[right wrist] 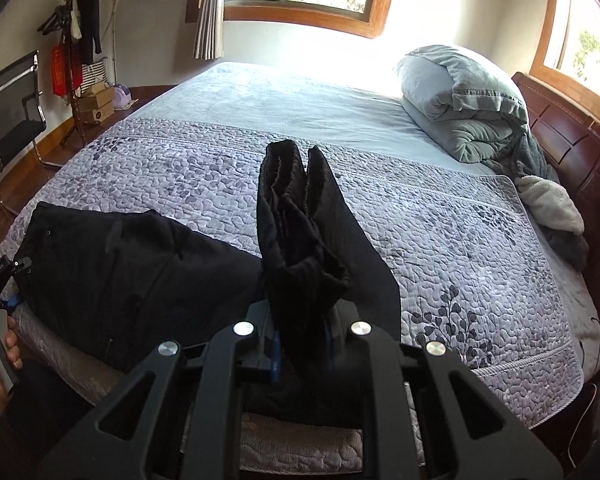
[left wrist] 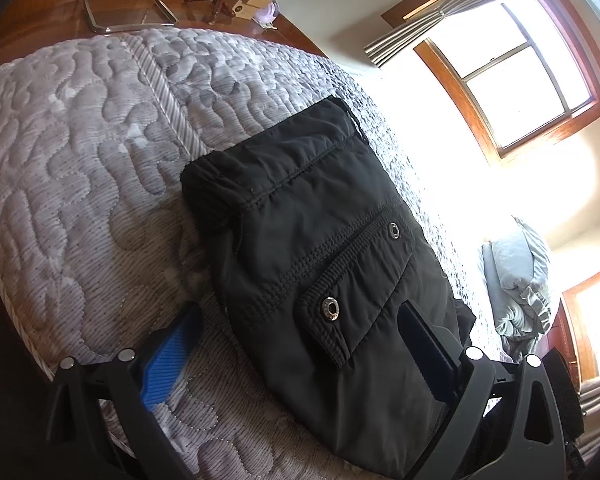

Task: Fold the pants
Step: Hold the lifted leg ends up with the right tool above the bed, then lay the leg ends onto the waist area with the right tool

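Black pants lie on the quilted bed; the waist part with a snap-button pocket flap fills the left wrist view. My left gripper is open, its fingers spread on either side of the fabric near the bed's edge, the right finger resting on the cloth. In the right wrist view my right gripper is shut on the bunched leg ends of the pants and holds them raised above the bed. The pants' upper part lies flat at the left. The left gripper shows at the far left edge.
The bed has a grey-purple quilt. A rolled grey duvet and blankets lie by the wooden headboard. A chair, coat rack and boxes stand at the left. Windows are behind.
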Motion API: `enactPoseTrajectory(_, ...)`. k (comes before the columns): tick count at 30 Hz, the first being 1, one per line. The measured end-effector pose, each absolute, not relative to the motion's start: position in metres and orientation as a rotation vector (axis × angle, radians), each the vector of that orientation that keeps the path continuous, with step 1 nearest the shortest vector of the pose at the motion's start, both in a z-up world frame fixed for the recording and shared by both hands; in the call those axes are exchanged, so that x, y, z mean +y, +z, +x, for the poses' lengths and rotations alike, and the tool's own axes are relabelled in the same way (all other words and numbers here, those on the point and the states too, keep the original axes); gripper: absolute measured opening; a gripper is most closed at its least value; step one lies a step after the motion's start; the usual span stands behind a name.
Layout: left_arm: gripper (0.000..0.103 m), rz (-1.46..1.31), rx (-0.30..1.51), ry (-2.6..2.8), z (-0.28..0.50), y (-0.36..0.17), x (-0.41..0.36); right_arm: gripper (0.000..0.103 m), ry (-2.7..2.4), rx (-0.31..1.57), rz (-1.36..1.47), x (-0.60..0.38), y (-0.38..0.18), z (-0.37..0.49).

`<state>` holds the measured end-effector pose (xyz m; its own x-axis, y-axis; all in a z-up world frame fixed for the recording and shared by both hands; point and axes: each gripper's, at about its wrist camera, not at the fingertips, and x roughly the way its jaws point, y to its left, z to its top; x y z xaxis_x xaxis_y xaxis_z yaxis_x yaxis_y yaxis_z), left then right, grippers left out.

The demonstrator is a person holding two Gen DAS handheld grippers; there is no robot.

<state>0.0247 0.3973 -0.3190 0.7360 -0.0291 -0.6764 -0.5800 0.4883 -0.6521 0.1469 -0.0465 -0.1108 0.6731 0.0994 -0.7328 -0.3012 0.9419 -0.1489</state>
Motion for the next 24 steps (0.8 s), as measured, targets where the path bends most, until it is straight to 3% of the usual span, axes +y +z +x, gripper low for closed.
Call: enactPoseTrajectory(24, 0.099, -0.998, 0.705, 0.352, 0.031, -0.318, 0.399, 0.014, 0.270, 0.833, -0.402, 0.001, -0.153, 0.137)
